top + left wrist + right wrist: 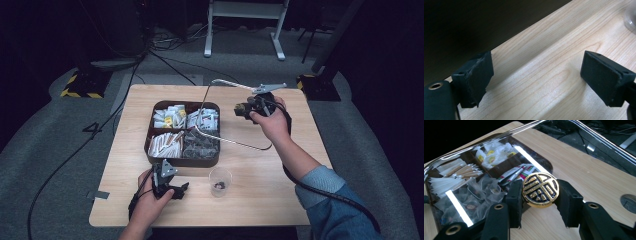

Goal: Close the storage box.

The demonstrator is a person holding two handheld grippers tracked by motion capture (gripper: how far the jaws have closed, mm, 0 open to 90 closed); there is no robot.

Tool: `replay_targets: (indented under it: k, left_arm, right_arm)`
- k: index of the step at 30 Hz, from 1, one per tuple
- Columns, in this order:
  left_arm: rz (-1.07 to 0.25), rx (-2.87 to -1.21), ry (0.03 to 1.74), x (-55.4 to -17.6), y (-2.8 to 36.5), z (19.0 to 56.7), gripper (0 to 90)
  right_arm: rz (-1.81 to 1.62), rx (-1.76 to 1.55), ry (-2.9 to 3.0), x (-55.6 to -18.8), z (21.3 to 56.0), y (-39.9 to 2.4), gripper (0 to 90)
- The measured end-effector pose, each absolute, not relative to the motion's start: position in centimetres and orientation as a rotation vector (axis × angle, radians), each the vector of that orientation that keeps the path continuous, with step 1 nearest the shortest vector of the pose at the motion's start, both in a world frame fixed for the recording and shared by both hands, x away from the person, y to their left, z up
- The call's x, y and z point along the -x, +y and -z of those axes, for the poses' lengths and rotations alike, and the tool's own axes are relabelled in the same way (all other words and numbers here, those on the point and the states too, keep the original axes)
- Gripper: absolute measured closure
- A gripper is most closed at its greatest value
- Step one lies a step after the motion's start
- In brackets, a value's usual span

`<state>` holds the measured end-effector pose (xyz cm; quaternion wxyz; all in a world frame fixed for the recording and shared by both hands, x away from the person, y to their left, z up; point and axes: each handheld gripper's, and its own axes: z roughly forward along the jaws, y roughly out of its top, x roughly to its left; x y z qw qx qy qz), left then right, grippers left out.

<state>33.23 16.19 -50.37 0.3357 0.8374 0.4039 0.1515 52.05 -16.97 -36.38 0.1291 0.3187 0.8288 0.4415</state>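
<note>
My right gripper [244,109] is shut on the round gold-and-black knob [540,189] of a clear lid [220,112]. It holds the lid tilted in the air, over the right side of a dark four-part tray [182,162]. In the right gripper view, the pads [515,195] press the knob from both sides, and the tray's sachets, sticks and tea bags show through the lid [486,162]. My left gripper [179,190] rests open near the table's front edge, in front of the tray. Bare wood lies between its pads [599,75].
A small clear cup [220,181] with something dark in it stands just right of the left gripper, and its edge [631,17] shows in the left gripper view. The wooden table [260,200] has bare room at the front right. Cables and stand feet lie on the floor behind.
</note>
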Motion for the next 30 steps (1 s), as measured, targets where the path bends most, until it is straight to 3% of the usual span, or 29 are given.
replay_targets:
  k: [30]
  left_arm:
    - [-0.395, -2.182, 1.057, -33.1, 16.0, 50.4, 12.4]
  right_arm:
    - [-1.303, -0.754, 2.549, -52.8, 37.4, -5.9, 59.0]
